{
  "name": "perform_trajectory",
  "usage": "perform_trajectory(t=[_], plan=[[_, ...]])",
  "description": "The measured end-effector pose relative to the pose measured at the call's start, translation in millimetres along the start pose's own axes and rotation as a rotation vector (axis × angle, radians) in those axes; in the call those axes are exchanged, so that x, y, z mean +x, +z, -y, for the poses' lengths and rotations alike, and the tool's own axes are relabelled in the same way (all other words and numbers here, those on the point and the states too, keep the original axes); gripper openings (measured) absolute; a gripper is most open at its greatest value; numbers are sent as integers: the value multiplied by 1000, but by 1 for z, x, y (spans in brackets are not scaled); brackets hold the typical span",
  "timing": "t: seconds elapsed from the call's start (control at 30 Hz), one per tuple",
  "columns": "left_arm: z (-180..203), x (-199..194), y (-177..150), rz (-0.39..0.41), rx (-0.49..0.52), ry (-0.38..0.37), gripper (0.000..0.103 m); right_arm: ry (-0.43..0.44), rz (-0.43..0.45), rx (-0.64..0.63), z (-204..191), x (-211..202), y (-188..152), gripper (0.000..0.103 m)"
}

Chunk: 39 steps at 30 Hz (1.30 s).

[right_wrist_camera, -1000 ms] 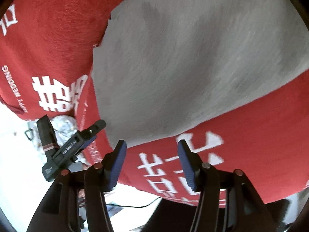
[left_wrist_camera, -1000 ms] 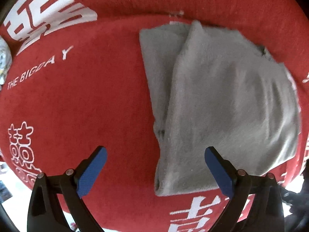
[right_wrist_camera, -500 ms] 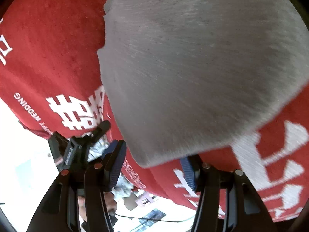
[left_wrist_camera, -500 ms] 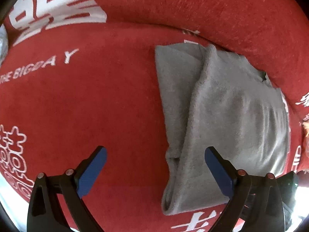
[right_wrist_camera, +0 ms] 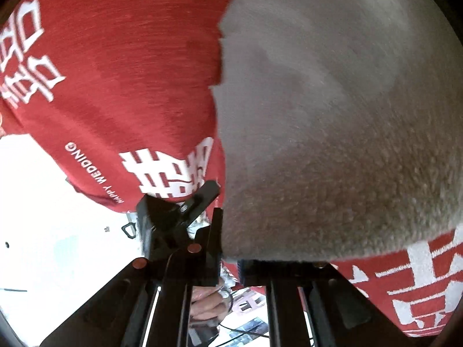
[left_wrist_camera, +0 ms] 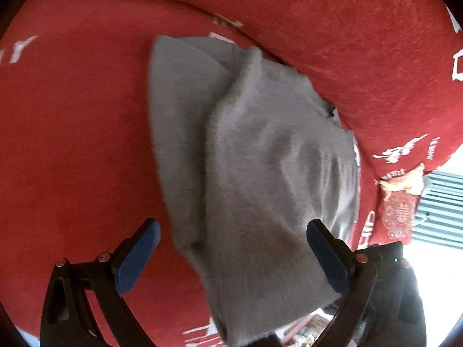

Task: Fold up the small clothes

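A grey fleece garment (left_wrist_camera: 260, 156) lies folded on a red cover (left_wrist_camera: 72, 144) with white characters. My left gripper (left_wrist_camera: 231, 257) is open, its blue pads on either side of the garment's near end, just above it. In the right wrist view the grey garment (right_wrist_camera: 332, 115) fills the upper right. My right gripper (right_wrist_camera: 230, 256) has its jaws nearly together on the garment's near edge, which hides the fingertips.
A raised red cushion (left_wrist_camera: 361, 43) runs behind the garment. The red cover's front edge (right_wrist_camera: 115, 202) drops to a bright white floor. The left gripper's black body (right_wrist_camera: 173, 219) shows in the right wrist view. A blue striped thing (left_wrist_camera: 439, 208) is at far right.
My left gripper moved right until its pads straddle the garment's near end. My right gripper moved onto the garment's near edge and its jaws closed on it.
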<state>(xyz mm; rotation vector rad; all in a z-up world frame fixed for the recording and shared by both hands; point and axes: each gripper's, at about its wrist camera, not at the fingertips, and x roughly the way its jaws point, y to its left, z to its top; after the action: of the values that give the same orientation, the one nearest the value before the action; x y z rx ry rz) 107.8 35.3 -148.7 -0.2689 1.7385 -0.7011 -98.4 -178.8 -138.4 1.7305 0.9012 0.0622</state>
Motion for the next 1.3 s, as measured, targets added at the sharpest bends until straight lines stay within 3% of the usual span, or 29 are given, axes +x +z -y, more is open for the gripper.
perform_trajectory(t=[0.17, 0.27, 0.33, 0.4, 0.47, 0.53, 0.6, 0.67, 0.8, 0.83, 0.9, 0.97, 1.0, 1.17, 1.2, 1.3], plan=[[19, 16, 18, -15, 11, -61, 101, -19, -18, -48, -6, -6, 1, 9], [36, 18, 23, 5, 59, -21, 101, -57, -46, -72, -4, -5, -3, 9], [42, 21, 27, 20, 80, 48, 87, -95, -71, -73, 0, -3, -7, 9], [45, 33, 29, -3, 94, 122, 52, -173, -114, -78, 6, -1, -11, 10], [45, 42, 30, -20, 104, 168, 44, -265, -178, -82, 12, -2, -14, 13], [49, 41, 28, -12, 124, 181, 44, -325, -242, -91, 17, -7, -15, 14], [52, 38, 26, -15, 142, 200, 44, -357, -263, -129, 12, -22, -13, 26], [55, 41, 26, -23, 149, 215, 45, -386, -239, -174, 1, -41, -5, 33], [60, 42, 24, -22, 183, 253, 45, -441, -74, -242, -20, -78, 26, 33], [62, 45, 24, -22, 190, 263, 45, -447, -35, -246, -24, -82, 35, 30], [64, 46, 24, -25, 195, 279, 45, -451, 20, -240, -29, -85, 53, 11], [67, 46, 24, -19, 206, 301, 42, -479, 44, -248, -31, -79, 67, 10], [71, 46, 23, 1, 221, 325, 28, -499, 47, -262, -32, -74, 71, 9], [93, 44, 14, 65, 284, 353, 22, -604, -1, -298, -18, -46, 82, 9], [98, 41, 13, 75, 288, 347, 22, -624, -29, -284, -8, -39, 82, 3], [120, 29, 11, 111, 312, 322, 22, -568, -11, -279, 0, -39, 78, 0]])
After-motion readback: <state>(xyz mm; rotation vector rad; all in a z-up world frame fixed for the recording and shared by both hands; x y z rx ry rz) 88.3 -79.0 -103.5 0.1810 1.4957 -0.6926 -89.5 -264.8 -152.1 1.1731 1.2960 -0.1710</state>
